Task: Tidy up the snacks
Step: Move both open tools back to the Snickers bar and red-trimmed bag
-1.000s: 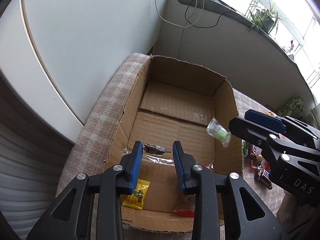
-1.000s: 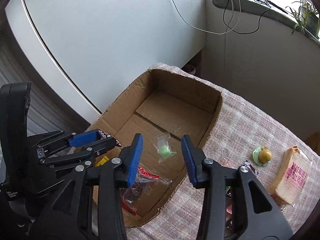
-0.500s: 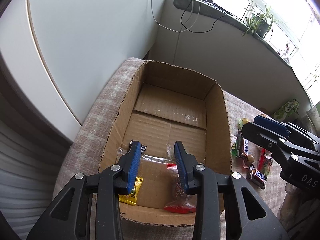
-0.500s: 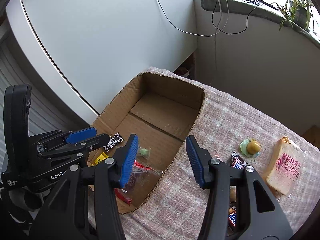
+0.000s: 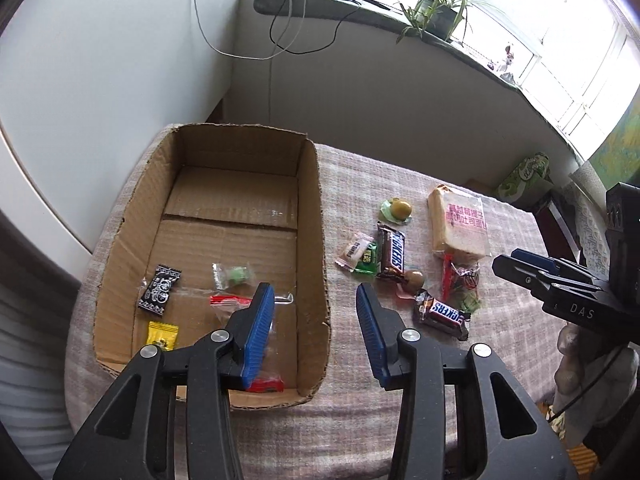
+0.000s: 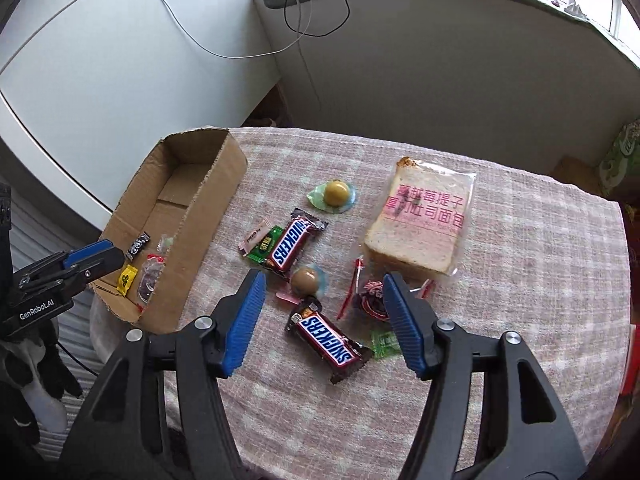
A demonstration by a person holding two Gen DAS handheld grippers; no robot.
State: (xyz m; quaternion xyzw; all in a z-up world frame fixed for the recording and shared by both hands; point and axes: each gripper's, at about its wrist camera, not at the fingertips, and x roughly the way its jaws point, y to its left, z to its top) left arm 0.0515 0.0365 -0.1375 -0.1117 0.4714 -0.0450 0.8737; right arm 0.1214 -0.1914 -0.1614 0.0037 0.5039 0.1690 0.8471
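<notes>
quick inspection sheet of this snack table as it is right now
surface: tablecloth, checked, covers the table.
job's things: cardboard box open, holding several small wrapped sweets; still on the cloth: two Snickers bars, bagged bread, two round sweets and small packets.
clutter: nothing seen.
grippers: left gripper and right gripper, jaws opening, nothing between them.
cables: cables hang from the windowsill.
surroundings: white wall, potted plant.

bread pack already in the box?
No, the bread pack lies on the checked cloth, well apart from the cardboard box.
</notes>
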